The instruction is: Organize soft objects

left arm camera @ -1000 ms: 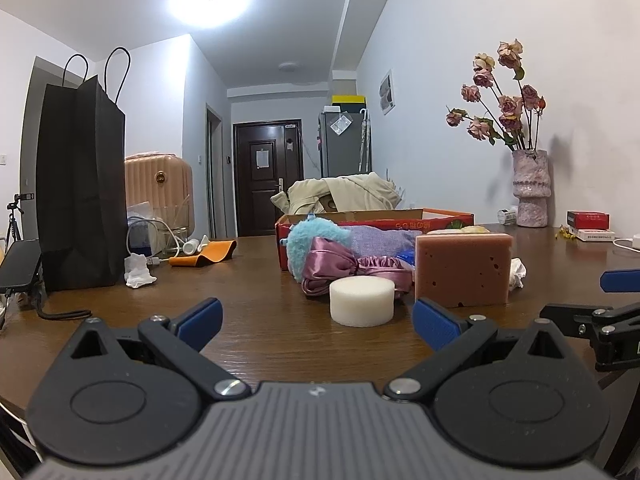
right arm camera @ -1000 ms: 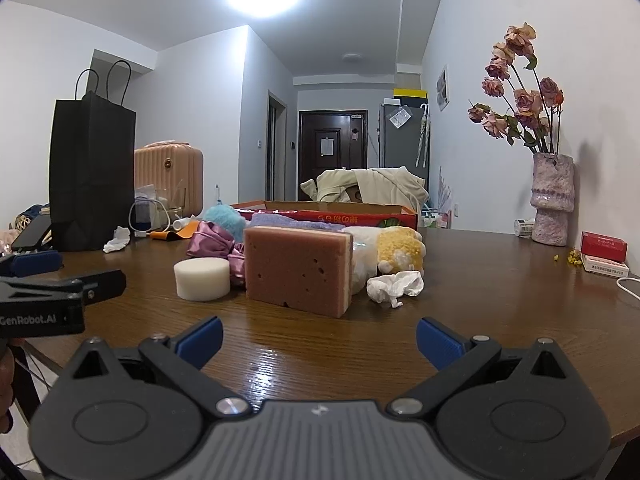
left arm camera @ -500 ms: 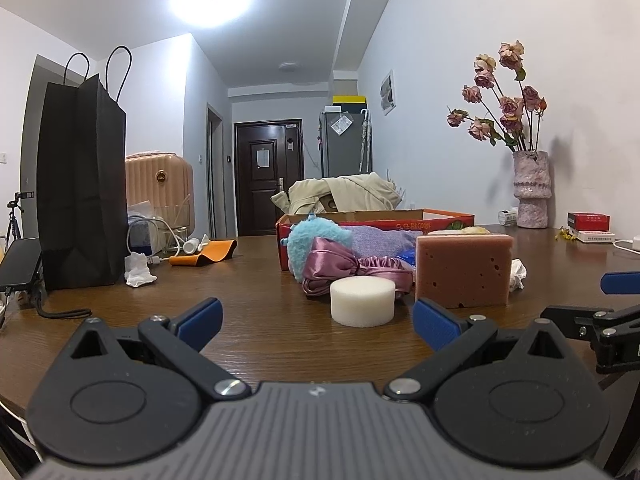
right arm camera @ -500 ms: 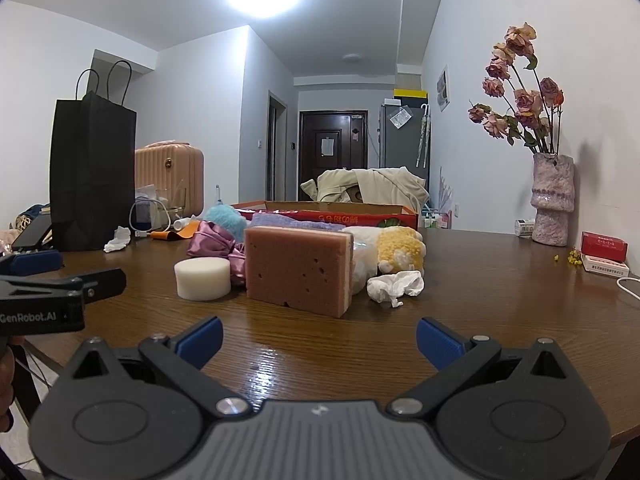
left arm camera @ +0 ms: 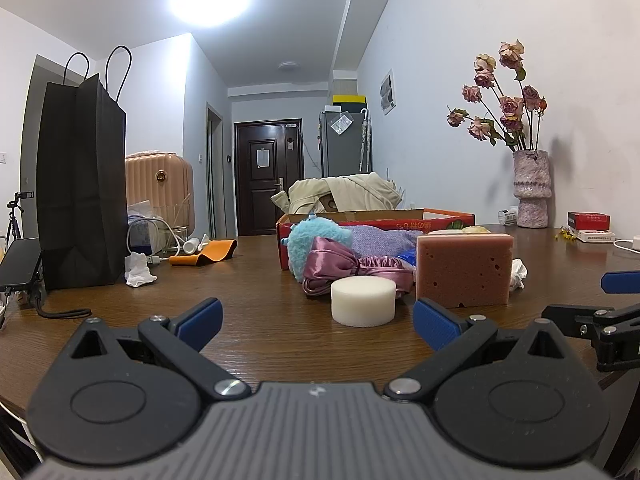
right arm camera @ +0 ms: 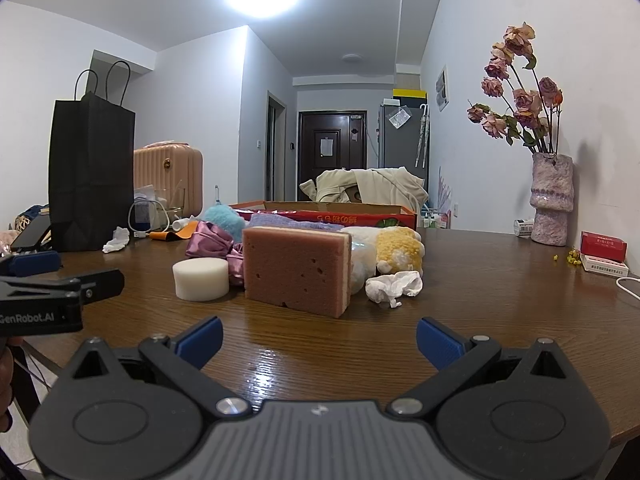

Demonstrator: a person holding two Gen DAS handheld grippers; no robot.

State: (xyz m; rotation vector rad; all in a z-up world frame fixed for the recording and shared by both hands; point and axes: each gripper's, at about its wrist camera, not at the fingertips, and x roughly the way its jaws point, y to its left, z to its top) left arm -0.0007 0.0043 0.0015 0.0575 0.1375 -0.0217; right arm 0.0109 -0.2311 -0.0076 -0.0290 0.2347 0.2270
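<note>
Both grippers, left point(left arm camera: 316, 316) & right point(right arm camera: 318, 338), sat w/ jaws apart, empty; best bet was squeezing white foam puck point(left arm camera: 363, 301) gently, then lifting to cardboard box point(left arm camera: 400, 220).

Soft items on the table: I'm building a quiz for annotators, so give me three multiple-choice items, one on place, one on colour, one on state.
1. Where is the white foam disc relative to the brown sponge in the right wrist view?
A. on top B. left C. behind
2. What colour is the fluffy toy by the box?
A. light blue B. red C. black
3. How are the left tongs?
A. shut on the disc B. shut, empty C. open, empty

Answers: 1 B, the disc stands on the table to the sponge's left; 2 A, its fur is light blue; 3 C, the pads are spread with nothing between them.
</note>
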